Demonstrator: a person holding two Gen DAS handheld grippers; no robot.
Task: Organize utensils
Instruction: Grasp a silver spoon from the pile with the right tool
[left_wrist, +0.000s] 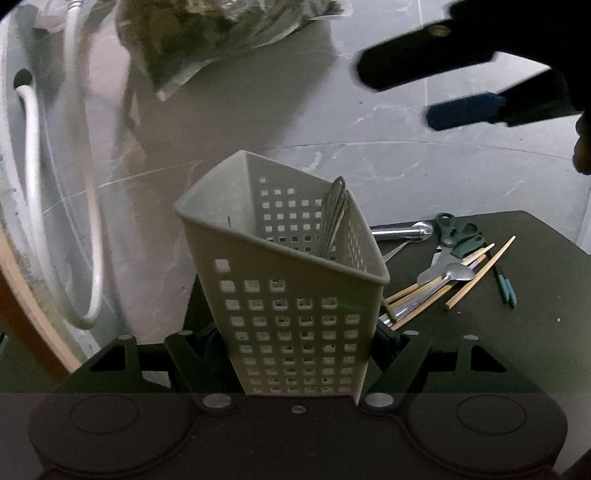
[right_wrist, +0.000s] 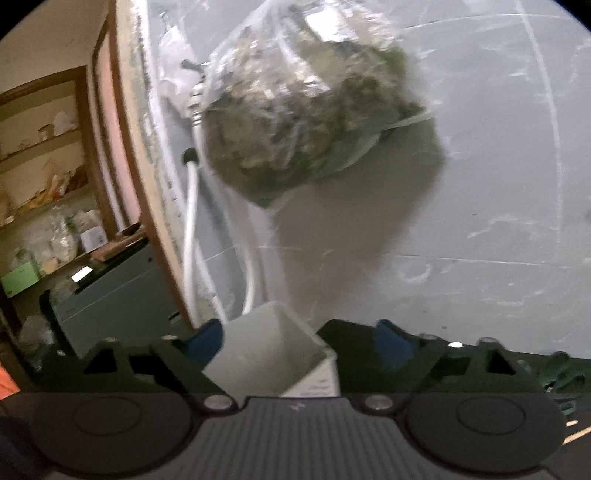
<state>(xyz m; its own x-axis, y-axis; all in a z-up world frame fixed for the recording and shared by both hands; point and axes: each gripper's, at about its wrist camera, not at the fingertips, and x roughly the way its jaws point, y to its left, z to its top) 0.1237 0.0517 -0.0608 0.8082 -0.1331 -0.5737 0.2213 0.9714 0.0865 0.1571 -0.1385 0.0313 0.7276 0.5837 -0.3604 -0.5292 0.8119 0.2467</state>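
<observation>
Pale plastic caddy (left_wrist: 295, 295), wedge-shaped, walls pierced with rows of small square holes, standing upright at the near edge of a dark matte table (left_wrist: 535, 332) and clamped at its lower sides by the left gripper (left_wrist: 295, 354). Inside, slim metal utensil handles (left_wrist: 334, 214) with ridged, shiny ends, leaning against the far wall. Just beside the caddy on the right, a loose heap: pale wooden chopsticks (left_wrist: 476, 280), a steel spoon (left_wrist: 456, 273), green-handled scissors (left_wrist: 458, 236), a polished metal handle (left_wrist: 402, 232); a teal pen (left_wrist: 504, 286) a little apart. Above and to the right, the right gripper (left_wrist: 391, 92), released, black fingers with blue pads spread wide and holding nothing; from its own camera, the caddy's rim low between the parted fingers. Behind, grey marbled wall tiles (left_wrist: 406, 166) with pale veins, a looping white hose (left_wrist: 92, 221), and a clear crinkled plastic bag (right_wrist: 314, 110) of dried greenish matter hanging against the wall. Further left, a wooden door frame (right_wrist: 129, 147) and cluttered shelves (right_wrist: 44, 166).
</observation>
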